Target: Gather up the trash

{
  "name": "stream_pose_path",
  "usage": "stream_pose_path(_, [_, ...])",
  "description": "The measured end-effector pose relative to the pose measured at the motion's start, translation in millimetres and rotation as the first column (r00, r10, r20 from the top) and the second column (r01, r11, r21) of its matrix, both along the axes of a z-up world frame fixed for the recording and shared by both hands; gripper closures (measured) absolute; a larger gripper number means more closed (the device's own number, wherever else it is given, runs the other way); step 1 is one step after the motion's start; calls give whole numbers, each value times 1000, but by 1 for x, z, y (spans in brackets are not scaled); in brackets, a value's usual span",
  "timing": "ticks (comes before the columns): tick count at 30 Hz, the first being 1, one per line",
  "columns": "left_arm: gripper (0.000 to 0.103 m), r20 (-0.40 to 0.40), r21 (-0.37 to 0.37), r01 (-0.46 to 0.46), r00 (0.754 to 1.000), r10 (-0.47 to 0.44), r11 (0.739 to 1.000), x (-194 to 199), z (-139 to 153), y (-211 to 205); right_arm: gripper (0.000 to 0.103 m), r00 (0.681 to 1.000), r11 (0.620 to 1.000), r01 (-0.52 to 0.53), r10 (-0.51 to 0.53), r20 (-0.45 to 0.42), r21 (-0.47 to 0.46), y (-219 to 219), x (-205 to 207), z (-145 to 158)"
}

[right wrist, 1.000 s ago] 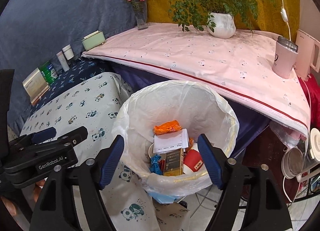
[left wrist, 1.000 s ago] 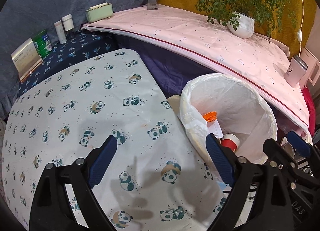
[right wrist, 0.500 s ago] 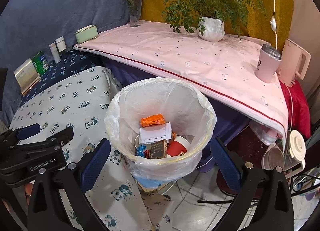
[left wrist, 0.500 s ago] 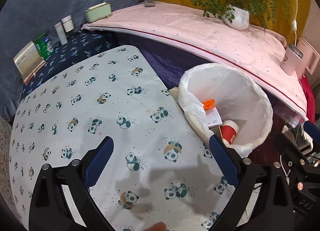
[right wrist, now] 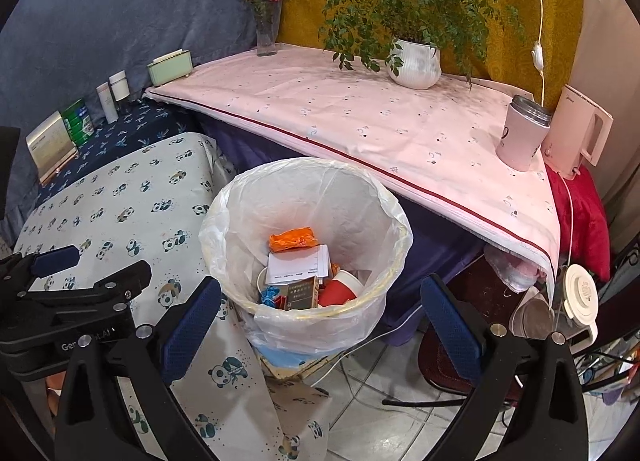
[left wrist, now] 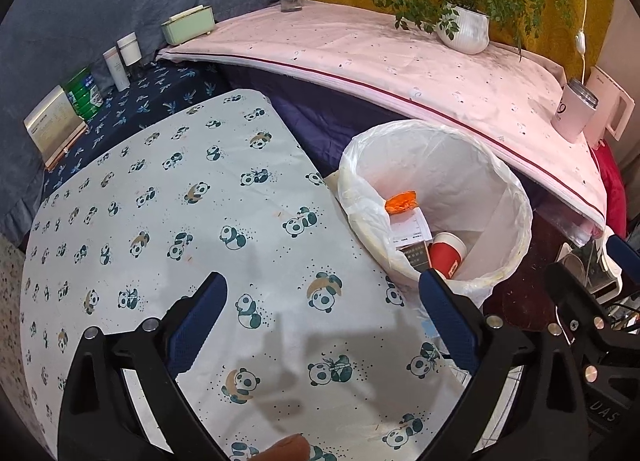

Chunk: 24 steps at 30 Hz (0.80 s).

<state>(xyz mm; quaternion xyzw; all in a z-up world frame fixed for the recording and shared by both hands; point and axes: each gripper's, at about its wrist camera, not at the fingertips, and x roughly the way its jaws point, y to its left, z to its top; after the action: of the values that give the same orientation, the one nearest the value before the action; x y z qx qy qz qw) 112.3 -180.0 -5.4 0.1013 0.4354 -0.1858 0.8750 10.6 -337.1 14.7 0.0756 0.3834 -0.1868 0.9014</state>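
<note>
A trash bin (right wrist: pixel 372 197) lined with a white plastic bag stands beside the panda-print table (left wrist: pixel 168 221). It holds an orange wrapper (right wrist: pixel 292 239), a white paper slip (right wrist: pixel 298 265), a dark box (right wrist: pixel 300 293), a red cup (right wrist: pixel 340 291) and a blue scrap. The bin also shows in the left wrist view (left wrist: pixel 472 165). My left gripper (left wrist: pixel 320 313) is open and empty above the table, left of the bin. My right gripper (right wrist: pixel 316 317) is open and empty, in front of and above the bin.
A pink-covered shelf (right wrist: pixel 360 113) behind the bin carries a potted plant (right wrist: pixel 414 61), a flower vase (right wrist: pixel 266 33), a green box (right wrist: pixel 170 67), a pink mug (right wrist: pixel 520 133) and a white kettle (right wrist: pixel 580 133). Bottles, a green can and a book stand at the back left. Tiled floor with cables lies at the right.
Both grippers have pulled back and up from the bin. Their jaws have opened wider. The trash in the bin has not moved.
</note>
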Motion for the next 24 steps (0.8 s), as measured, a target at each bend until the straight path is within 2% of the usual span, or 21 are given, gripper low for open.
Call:
stream_pose_path(7, [11,33,17,-15,999,14,1000,0,-1,-5,7,1000,1000,-7,7,-6,-6,-2,2,-3])
stream_pose_path(24, [11,-6,11,-31,1000,31,999,-1,-9,-5,7,1000,1000,-21,21,-22,-21,-1,0,-7])
